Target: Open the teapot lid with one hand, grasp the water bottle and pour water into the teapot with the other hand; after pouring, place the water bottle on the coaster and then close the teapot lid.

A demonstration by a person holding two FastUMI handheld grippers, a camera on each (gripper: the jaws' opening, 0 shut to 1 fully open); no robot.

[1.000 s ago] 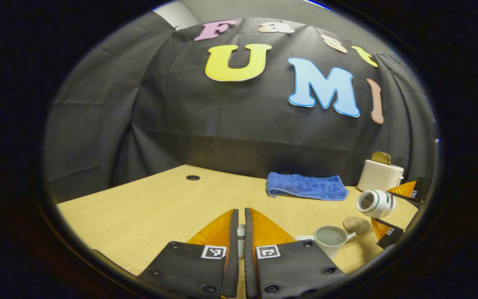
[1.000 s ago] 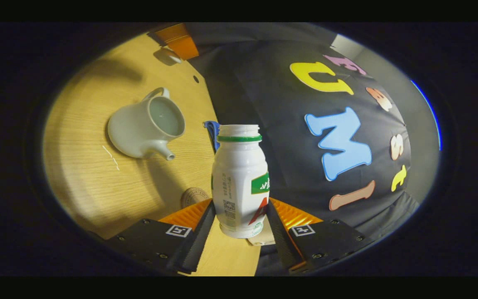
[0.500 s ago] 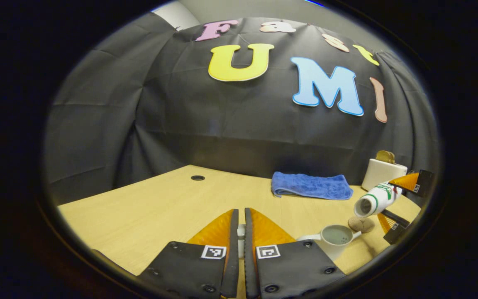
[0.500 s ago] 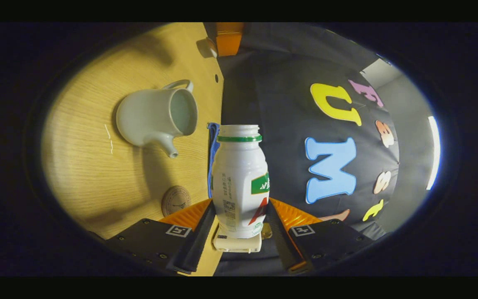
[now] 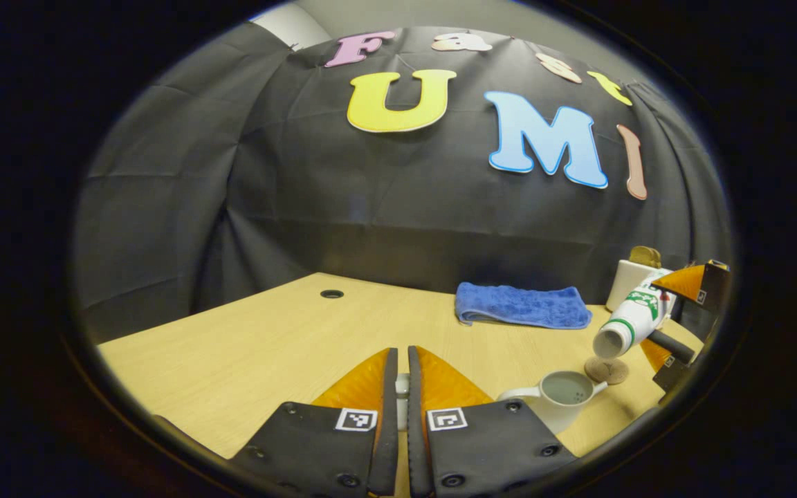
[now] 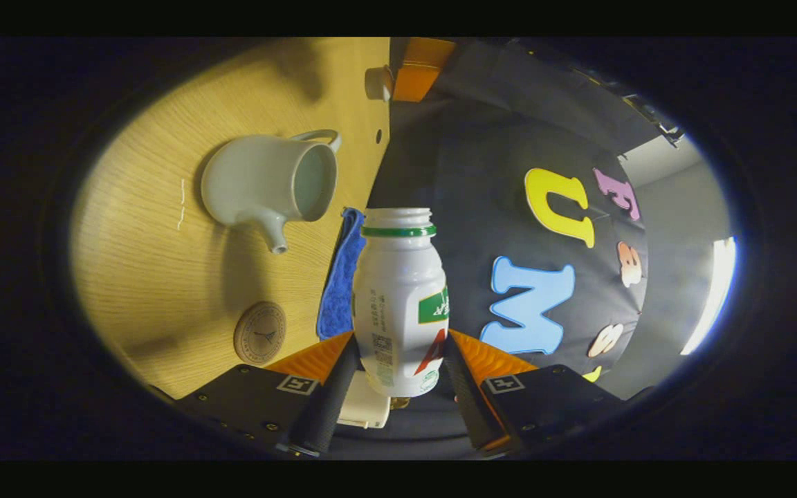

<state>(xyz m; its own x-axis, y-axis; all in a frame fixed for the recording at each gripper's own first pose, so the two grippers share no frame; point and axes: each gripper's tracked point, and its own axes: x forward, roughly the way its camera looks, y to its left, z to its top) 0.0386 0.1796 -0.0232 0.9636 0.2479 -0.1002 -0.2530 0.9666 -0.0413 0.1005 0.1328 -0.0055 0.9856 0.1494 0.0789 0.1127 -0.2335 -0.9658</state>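
The white water bottle (image 6: 398, 297) with a green neck ring has no cap, and my right gripper (image 6: 398, 344) is shut on its lower body. In the left gripper view the bottle (image 5: 630, 321) hangs tilted, mouth down and to the left, above the coaster and just right of the teapot, held by the right gripper (image 5: 672, 318). The pale teapot (image 5: 556, 398) (image 6: 267, 187) stands open on the table. My left gripper (image 5: 402, 377) is shut on the small white lid (image 6: 376, 81), held left of the teapot. The round cork coaster (image 5: 606, 370) (image 6: 260, 333) lies bare.
A folded blue towel (image 5: 523, 306) (image 6: 340, 277) lies behind the teapot by the wall. A white box with a brown top (image 5: 630, 277) stands at the back right. The wooden table (image 5: 253, 346) has a cable hole (image 5: 331, 294) at the back left.
The right gripper has rolled further, tipping the bottle more steeply mouth-down, and has drawn back to the right, over the coaster. The left gripper has stayed put with the lid.
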